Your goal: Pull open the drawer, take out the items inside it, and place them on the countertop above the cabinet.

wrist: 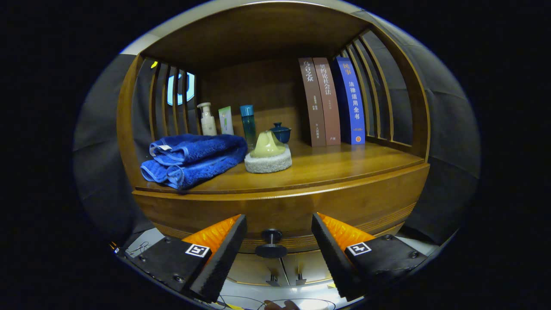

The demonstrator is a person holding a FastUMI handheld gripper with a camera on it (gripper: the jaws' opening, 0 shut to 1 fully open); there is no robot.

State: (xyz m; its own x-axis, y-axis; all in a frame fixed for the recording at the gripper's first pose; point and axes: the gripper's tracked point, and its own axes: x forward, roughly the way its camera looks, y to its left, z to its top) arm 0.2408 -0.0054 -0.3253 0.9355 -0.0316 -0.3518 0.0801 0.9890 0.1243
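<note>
drawer [275, 211] sits closed, its knob [270, 243] between the spread fingers of gripper [279, 241]; jaws released, either pre-pull or after reclosing.

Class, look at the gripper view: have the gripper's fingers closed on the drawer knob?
No: the gripper is open, its fingers apart on either side of the drawer knob, touching nothing.
</note>
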